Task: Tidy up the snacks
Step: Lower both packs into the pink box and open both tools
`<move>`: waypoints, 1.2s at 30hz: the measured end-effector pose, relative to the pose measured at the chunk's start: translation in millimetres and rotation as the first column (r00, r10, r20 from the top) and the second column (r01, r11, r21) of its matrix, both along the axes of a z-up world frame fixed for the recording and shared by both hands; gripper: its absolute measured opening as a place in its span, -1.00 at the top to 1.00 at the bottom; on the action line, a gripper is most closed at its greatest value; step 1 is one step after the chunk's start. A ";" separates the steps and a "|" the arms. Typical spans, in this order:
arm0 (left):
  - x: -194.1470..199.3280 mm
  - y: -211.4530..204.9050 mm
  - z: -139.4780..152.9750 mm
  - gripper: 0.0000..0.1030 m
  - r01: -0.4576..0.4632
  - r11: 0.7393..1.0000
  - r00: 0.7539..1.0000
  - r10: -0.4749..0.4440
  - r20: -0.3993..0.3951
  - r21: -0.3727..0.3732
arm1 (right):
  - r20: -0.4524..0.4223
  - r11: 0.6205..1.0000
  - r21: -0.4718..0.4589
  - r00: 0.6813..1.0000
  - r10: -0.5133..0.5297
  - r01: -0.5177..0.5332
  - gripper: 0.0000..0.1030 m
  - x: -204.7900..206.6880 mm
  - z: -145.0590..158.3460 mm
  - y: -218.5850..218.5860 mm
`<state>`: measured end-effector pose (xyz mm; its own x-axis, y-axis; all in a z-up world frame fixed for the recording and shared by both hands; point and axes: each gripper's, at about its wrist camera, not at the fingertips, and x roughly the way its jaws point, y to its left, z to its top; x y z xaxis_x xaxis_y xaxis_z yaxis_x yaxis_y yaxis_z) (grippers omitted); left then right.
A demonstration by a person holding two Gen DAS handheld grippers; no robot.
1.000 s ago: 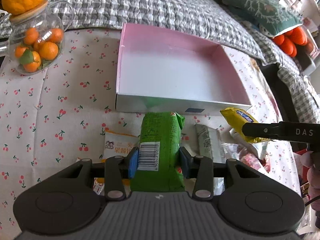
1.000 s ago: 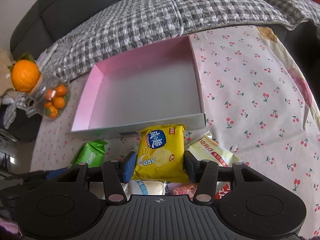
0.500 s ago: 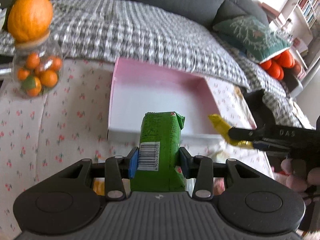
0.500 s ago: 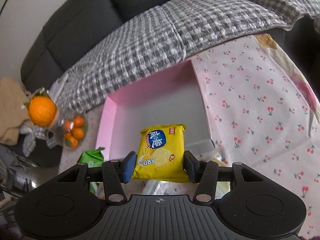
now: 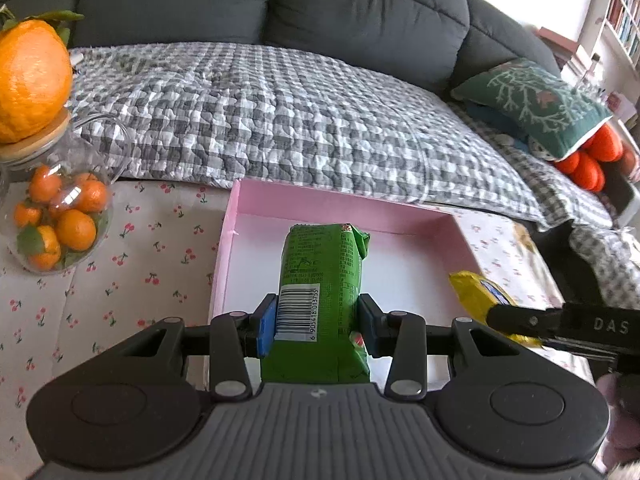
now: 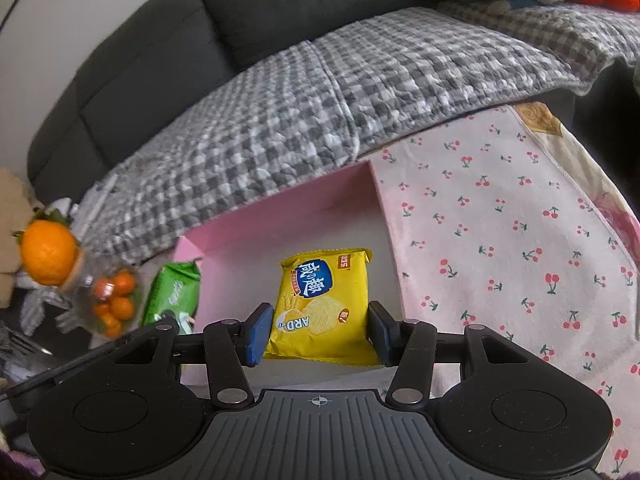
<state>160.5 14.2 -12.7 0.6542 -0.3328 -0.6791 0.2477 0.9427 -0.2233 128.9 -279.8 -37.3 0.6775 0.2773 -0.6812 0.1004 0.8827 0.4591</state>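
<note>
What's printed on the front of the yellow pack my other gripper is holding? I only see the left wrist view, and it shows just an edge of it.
Observer: The yellow snack pack has a blue oval label and a picture of crackers; the right gripper clamps it on both sides.
Operator: Is it over the pink box yet?
Observer: In the right wrist view it hangs in front of the pink box, whose floor behind the pack is bare.
Operator: What's right of the box?
Observer: Only cherry-print tablecloth out to its edge.
Operator: And my green pack's other face?
Observer: The green snack pack shows white print on it there; too blurred to read.
</note>
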 end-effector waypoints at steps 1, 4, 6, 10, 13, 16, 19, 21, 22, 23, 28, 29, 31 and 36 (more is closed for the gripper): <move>2.3 -0.8 -2.6 0.25 -0.005 1.000 1.000 0.005 0.005 0.008 | -0.005 1.000 -0.012 1.000 0.000 0.000 0.03 2.2 -2.4 1.7; 6.4 -3.6 -9.0 0.25 -0.015 0.999 1.000 0.015 0.012 0.033 | -0.016 0.999 -0.038 1.000 0.009 -0.009 0.03 6.9 -7.2 5.6; 8.1 -4.5 -12.8 0.25 -0.022 0.998 1.000 0.021 0.013 0.051 | -0.016 0.998 -0.056 1.000 0.012 -0.013 0.03 8.3 -8.9 7.7; 10.2 -5.0 -18.5 0.24 -0.024 0.997 1.000 0.024 -0.007 0.072 | -0.023 0.997 -0.070 1.000 0.012 -0.014 0.02 10.0 -11.4 8.7; 9.5 -4.9 -17.6 0.21 -0.015 0.997 1.000 0.016 -0.006 0.076 | -0.020 0.997 -0.076 1.000 0.015 -0.016 -0.03 10.1 -10.9 7.2; 7.7 -6.5 -16.0 -0.21 -0.014 0.996 1.000 0.014 0.001 0.089 | -0.030 0.999 -0.051 1.000 0.009 -0.010 -0.39 9.6 -10.2 3.3; 7.6 -8.2 -17.7 -0.27 -0.006 0.995 1.000 0.007 -0.014 0.100 | -0.030 0.999 -0.039 1.000 0.007 -0.008 -0.40 7.6 -8.0 1.1; 6.9 -7.9 -18.7 -0.38 -0.003 0.995 1.000 0.006 -0.022 0.102 | -0.031 0.999 -0.045 1.000 0.005 -0.006 -0.44 6.4 -6.5 0.9; 5.7 -7.5 -18.2 -0.40 -0.001 0.995 1.000 0.004 -0.024 0.102 | -0.033 0.998 -0.055 0.999 0.001 -0.003 -0.48 5.5 -5.5 1.3; 4.3 -7.0 -17.4 -0.44 0.001 0.995 1.000 0.002 -0.026 0.102 | -0.036 0.998 -0.063 0.999 0.001 -0.003 -0.48 4.8 -4.6 1.4; -1.8 -3.9 -11.3 -0.58 0.023 0.996 0.999 -0.018 -0.051 0.087 | -0.073 0.998 -0.059 0.997 0.008 -0.013 -0.48 -0.3 -1.1 0.5; -4.1 -3.2 -9.3 -0.61 0.025 0.996 0.998 -0.021 -0.052 0.084 | -0.080 0.998 -0.055 0.997 0.011 -0.015 -0.48 -1.9 -0.1 0.4; -8.2 -1.8 -6.1 -0.69 0.026 0.996 0.998 -0.021 -0.055 0.081 | -0.088 0.999 -0.048 0.996 0.021 -0.025 -0.54 -6.0 2.7 0.9; -21.3 2.6 -1.7 -0.82 0.042 0.996 0.997 -0.037 -0.062 0.083 | -0.101 0.997 -0.059 0.994 0.040 -0.046 -0.60 -19.9 10.6 5.9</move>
<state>139.2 16.8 -14.3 0.5983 -0.2979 -0.7438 0.2738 0.9484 -0.1596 109.0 -274.0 -26.8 0.5934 0.2608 -0.7615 0.1042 0.9132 0.3939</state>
